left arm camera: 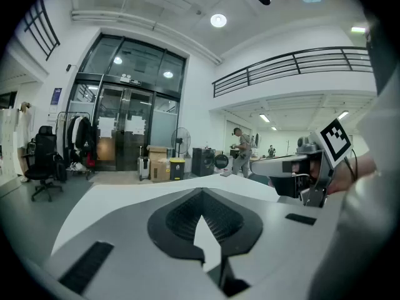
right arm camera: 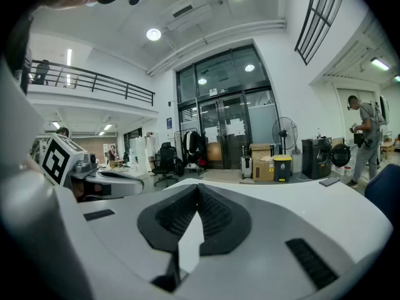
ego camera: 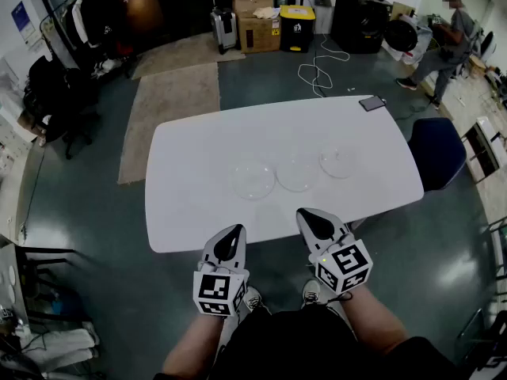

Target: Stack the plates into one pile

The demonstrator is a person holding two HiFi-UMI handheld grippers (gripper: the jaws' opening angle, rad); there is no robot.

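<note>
Plates [ego camera: 298,171], three clear ones, lie side by side mid-frame on the white worktop [ego camera: 198,149], none stacked yet; left gripper [ego camera: 234,232] and right gripper [ego camera: 310,217] hover at its lower edge, fingers [left arm camera: 181,220] clenched on nothing, so the next move likely calls for opening and reaching an end plate.

The plates [ego camera: 253,180] look clear and glossy on the smooth white table [ego camera: 198,145]. My pads [left arm camera: 180,219] are black and ribbed, set in matt grey plastic.
</note>
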